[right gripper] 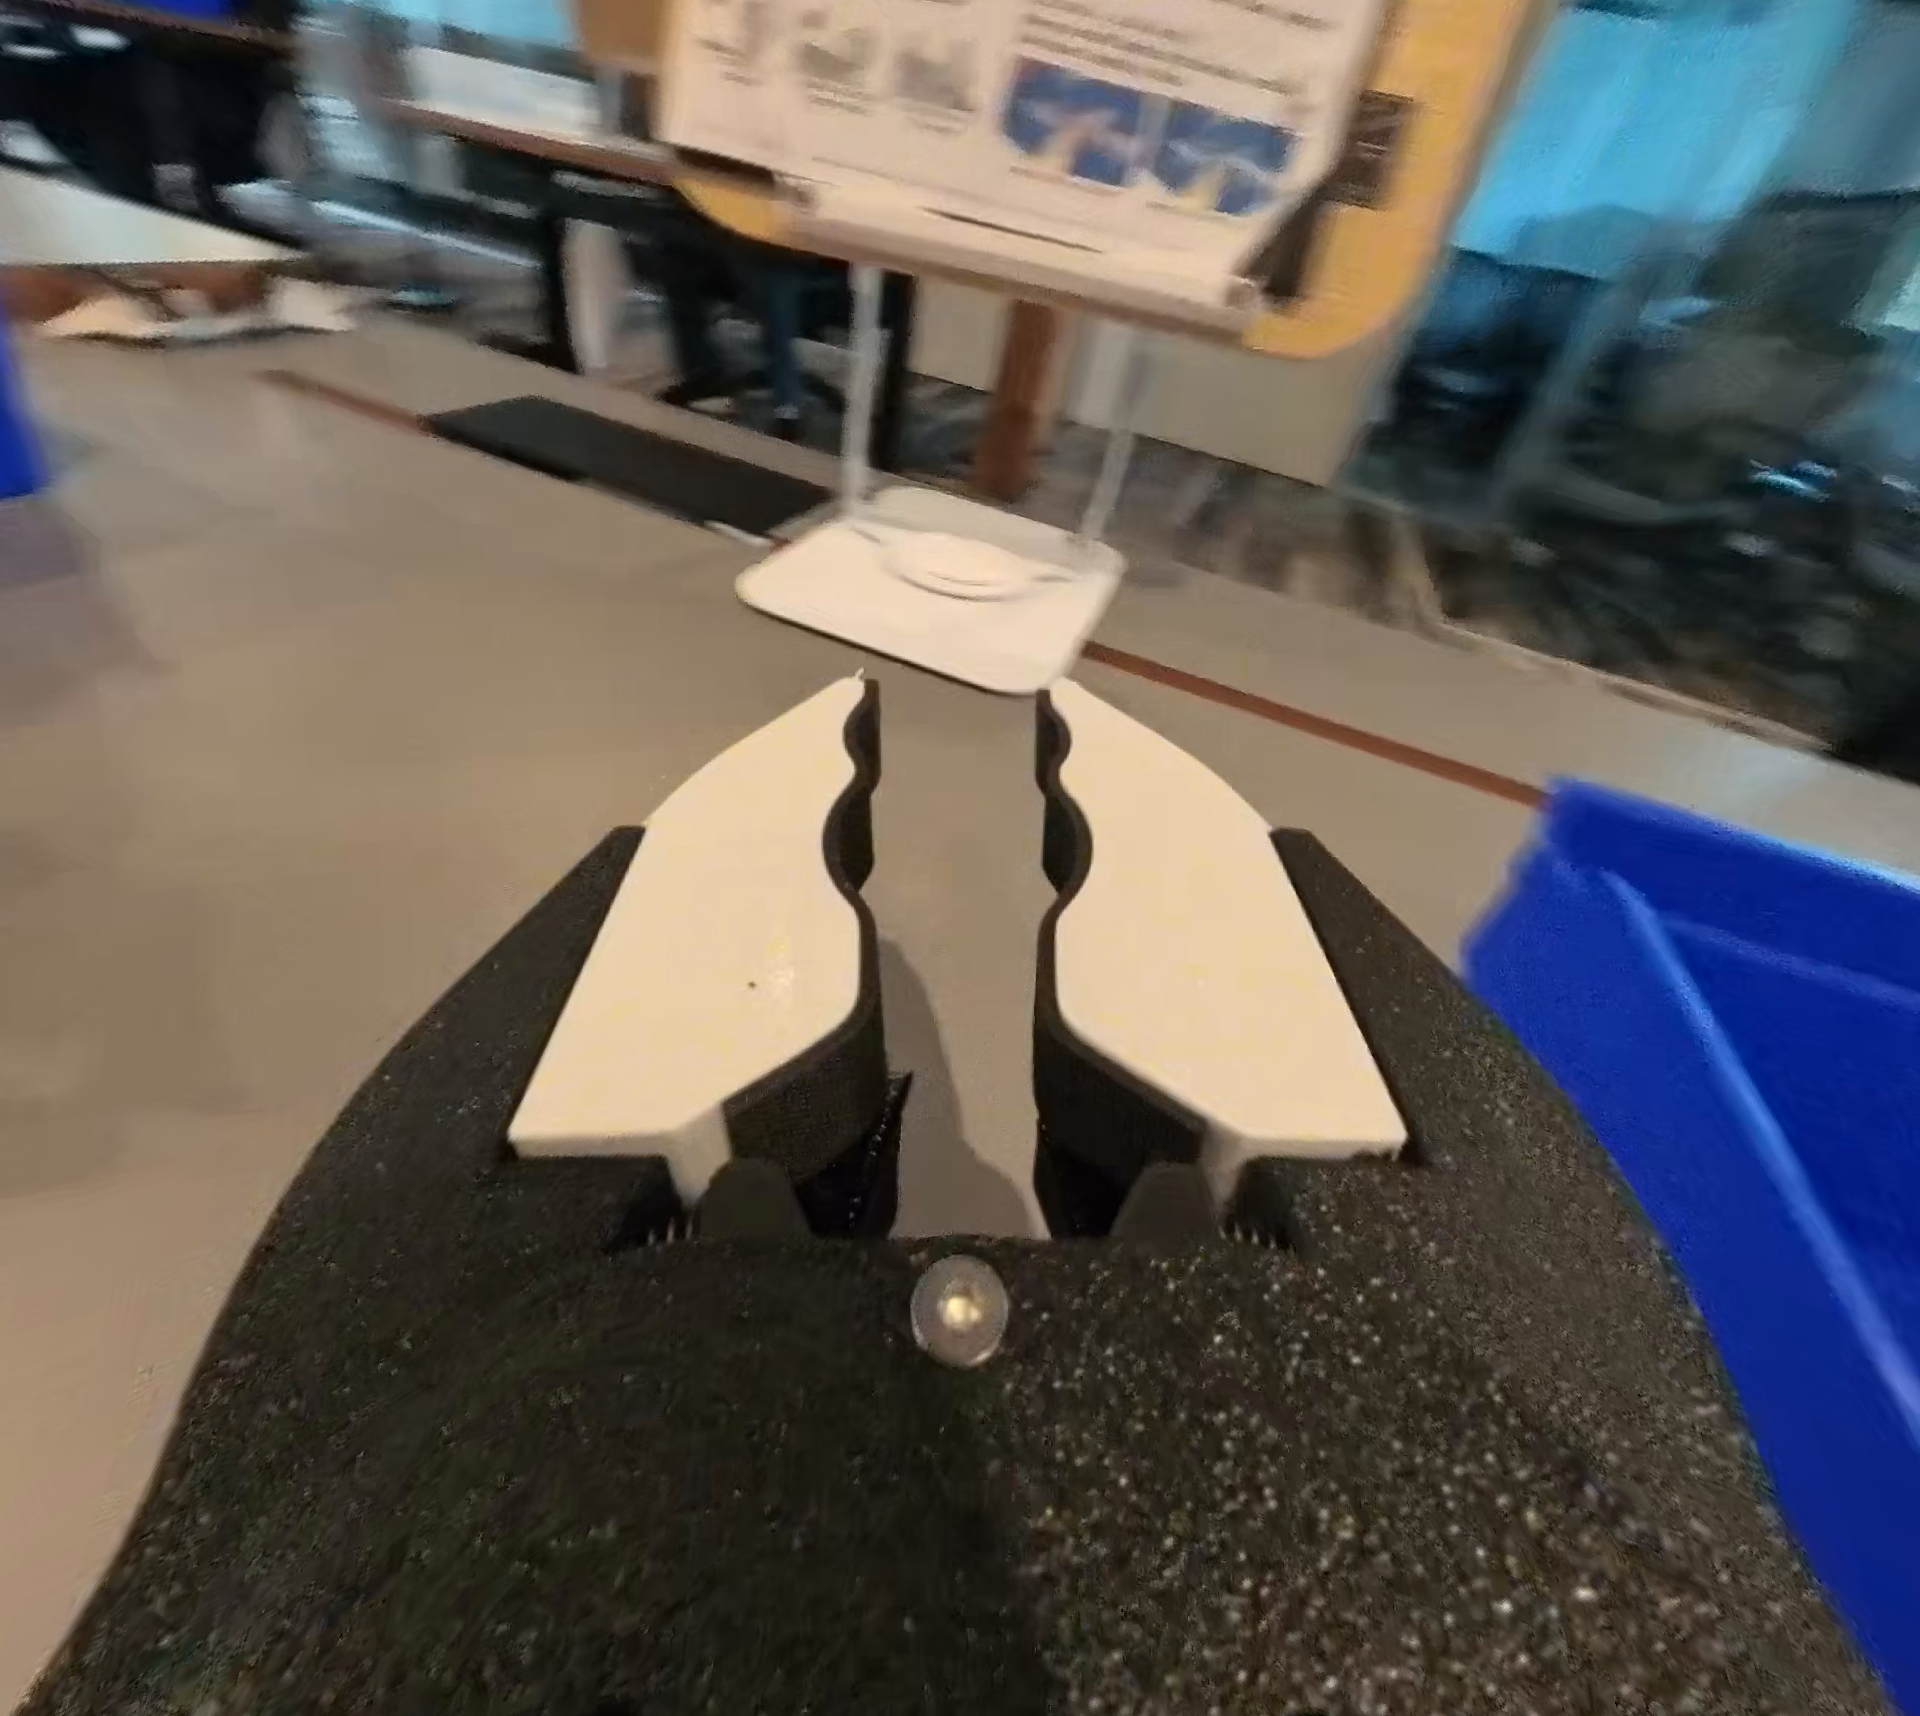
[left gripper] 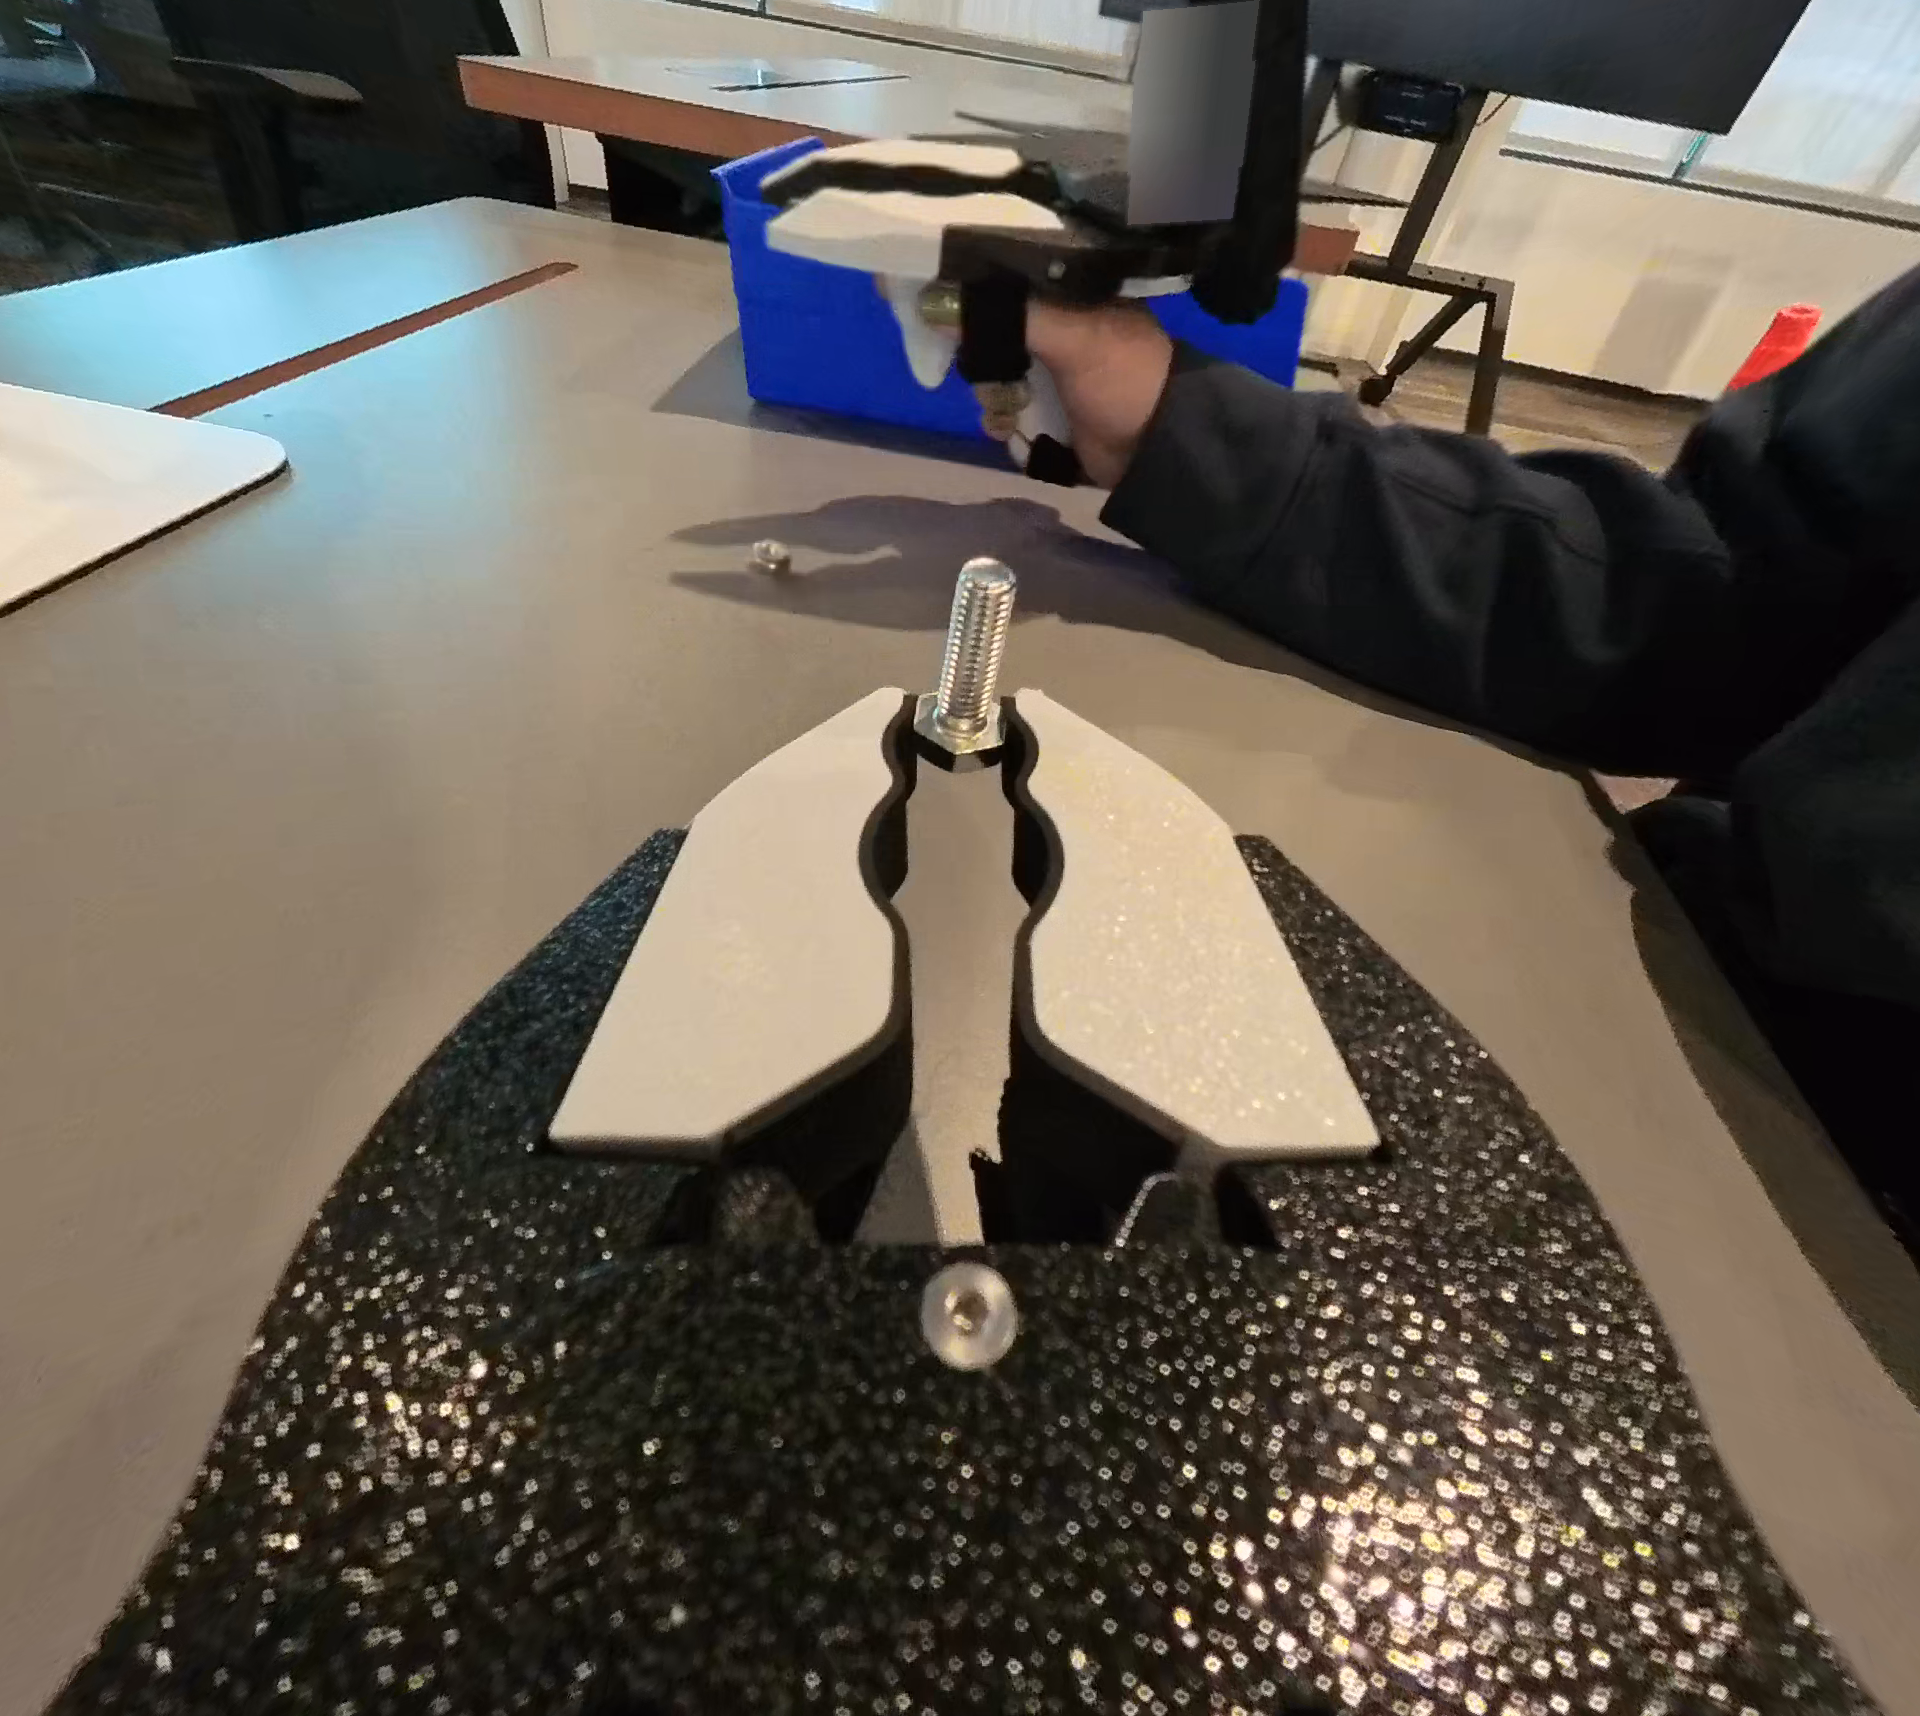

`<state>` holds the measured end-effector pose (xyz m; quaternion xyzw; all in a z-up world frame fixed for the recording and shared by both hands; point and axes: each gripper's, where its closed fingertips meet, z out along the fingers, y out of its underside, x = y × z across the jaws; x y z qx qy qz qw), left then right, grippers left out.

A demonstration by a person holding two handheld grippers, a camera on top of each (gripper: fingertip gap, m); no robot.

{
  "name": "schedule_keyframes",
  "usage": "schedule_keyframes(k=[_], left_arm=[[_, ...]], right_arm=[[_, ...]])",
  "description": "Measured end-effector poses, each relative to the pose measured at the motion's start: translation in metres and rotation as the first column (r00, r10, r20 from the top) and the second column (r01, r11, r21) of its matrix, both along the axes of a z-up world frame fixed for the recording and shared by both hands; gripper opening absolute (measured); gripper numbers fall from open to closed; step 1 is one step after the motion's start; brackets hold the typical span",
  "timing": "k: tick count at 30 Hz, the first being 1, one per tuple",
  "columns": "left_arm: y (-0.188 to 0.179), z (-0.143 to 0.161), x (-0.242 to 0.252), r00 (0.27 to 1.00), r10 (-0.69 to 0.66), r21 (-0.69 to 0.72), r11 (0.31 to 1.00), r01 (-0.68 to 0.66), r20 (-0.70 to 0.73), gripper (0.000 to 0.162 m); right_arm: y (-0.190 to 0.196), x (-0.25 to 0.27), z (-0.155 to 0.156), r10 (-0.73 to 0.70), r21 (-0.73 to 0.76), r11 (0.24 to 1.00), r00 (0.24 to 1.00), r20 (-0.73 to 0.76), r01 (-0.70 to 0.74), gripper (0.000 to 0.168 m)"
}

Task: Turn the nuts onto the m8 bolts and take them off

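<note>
Bolt (left gripper: 971, 658): stands upright with its thread pointing up, the hex head pinched between the tips of the left gripper (left gripper: 958, 731), just above the grey table (left gripper: 416, 731)
Nut (left gripper: 771, 557): lies loose on the table beyond the bolt, apart from it, in the shadow under the other tool; nothing is threaded on the bolt that I can see
Left gripper: nearly closed, holding the bolt only by its head, at the very tips of the white fingers (left gripper: 790, 918)
Right gripper (right gripper: 956, 710): parted, nothing between the fingers; in the left wrist view it hangs in a hand (left gripper: 1101, 378) above the table, in front of the blue bin (left gripper: 831, 336)
Right wrist view: smeared, so the tool looks to be moving; it faces a white stand base (right gripper: 935, 617) and a poster board (right gripper: 997, 35), and the nut is not in its sight
Risk, the hold: such a shallow hold on the head could let the bolt tip or twist once a nut is pressed and turned on it
Risk, the pick: the nut is small and flat on the table, so the fingers may slide over it or flick it away, perhaps toward the bin
Risk, the start: if the nut meets the thread tilted, I would expect it to cross-thread and jam
Risk, the aim: with the nut out of the right camera's view, the approach may miss
</note>
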<state>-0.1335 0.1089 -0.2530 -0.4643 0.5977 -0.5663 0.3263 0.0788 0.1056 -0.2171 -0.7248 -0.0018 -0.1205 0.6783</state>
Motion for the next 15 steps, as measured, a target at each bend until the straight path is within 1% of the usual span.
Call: schedule_keyframes(k=[1,2,4,6,7,11,15], left_arm=[[0.0,0.0,0.0,1.0,0.001,-0.002,1.0,-0.001,0.001,0.015],[0.001,0.0,0.0,1.0,0.002,-0.004,1.0,-0.002,0.002,0.015],[0.001,0.0,0.0,1.0,0.004,-0.005,1.0,-0.004,0.002,0.015],[0.001,0.0,0.0,1.0,0.007,0.0,1.0,-0.007,0.002,0.015],[0.0,0.0,0.0,1.0,0.007,0.004,1.0,-0.007,0.001,0.015],[0.0,0.0,0.0,1.0,0.006,0.007,1.0,-0.006,0.001,0.015],[0.0,0.0,0.0,1.0,0.003,0.0,1.0,-0.003,0.002,0.015]], right_arm=[[-0.009,0.01,-0.004,-0.064,-0.016,0.998,0.998,-0.012,0.064,0.028],[-0.016,0.014,-0.012,-0.091,-0.057,0.994,0.996,-0.026,0.089,0.029],[-0.019,0.003,-0.037,-0.024,-0.179,0.984,0.995,-0.098,0.006,0.03],[-0.015,-0.014,-0.065,0.05,-0.304,0.946,0.978,-0.201,-0.111,0.032],[-0.013,-0.018,-0.076,0.059,-0.365,0.921,0.974,-0.218,-0.137,0.032],[-0.004,-0.037,-0.095,0.131,-0.481,0.856,0.979,-0.159,-0.192,0.03],[0.005,-0.052,-0.1,0.192,-0.512,0.822,0.968,-0.164,-0.25,0.029]])
